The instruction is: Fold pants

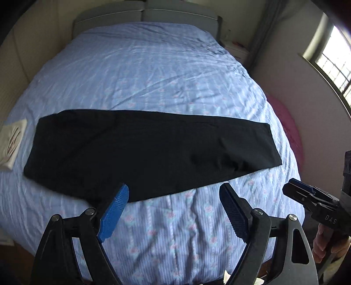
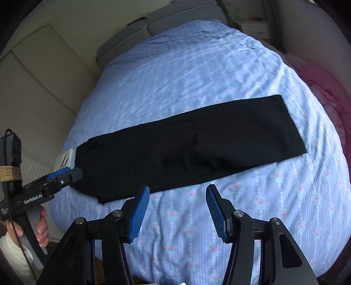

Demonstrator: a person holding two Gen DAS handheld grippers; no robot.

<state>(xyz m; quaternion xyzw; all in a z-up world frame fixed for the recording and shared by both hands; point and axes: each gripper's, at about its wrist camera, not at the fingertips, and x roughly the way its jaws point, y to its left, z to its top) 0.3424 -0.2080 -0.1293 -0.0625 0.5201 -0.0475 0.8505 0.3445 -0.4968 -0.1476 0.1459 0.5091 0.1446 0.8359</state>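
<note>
Black pants [image 1: 140, 151] lie flat across the blue bedspread, folded lengthwise into one long strip, wide end at the left, narrow leg end at the right; they also show in the right wrist view [image 2: 190, 146]. My left gripper [image 1: 174, 195] is open and empty, hovering above the near edge of the pants. My right gripper [image 2: 178, 195] is open and empty, just short of the pants' near edge. Each gripper shows from the side in the other view, the right gripper [image 1: 307, 195] at the right edge and the left gripper [image 2: 63, 175] near the pants' wide end.
The bed [image 1: 153, 72] has a blue floral cover and a grey headboard [image 1: 144, 15]. A folded white cloth [image 1: 12, 144] lies at the bed's left edge. A pink rug [image 2: 326, 92] lies on the floor at the right. A window [image 1: 333, 59] is at the right wall.
</note>
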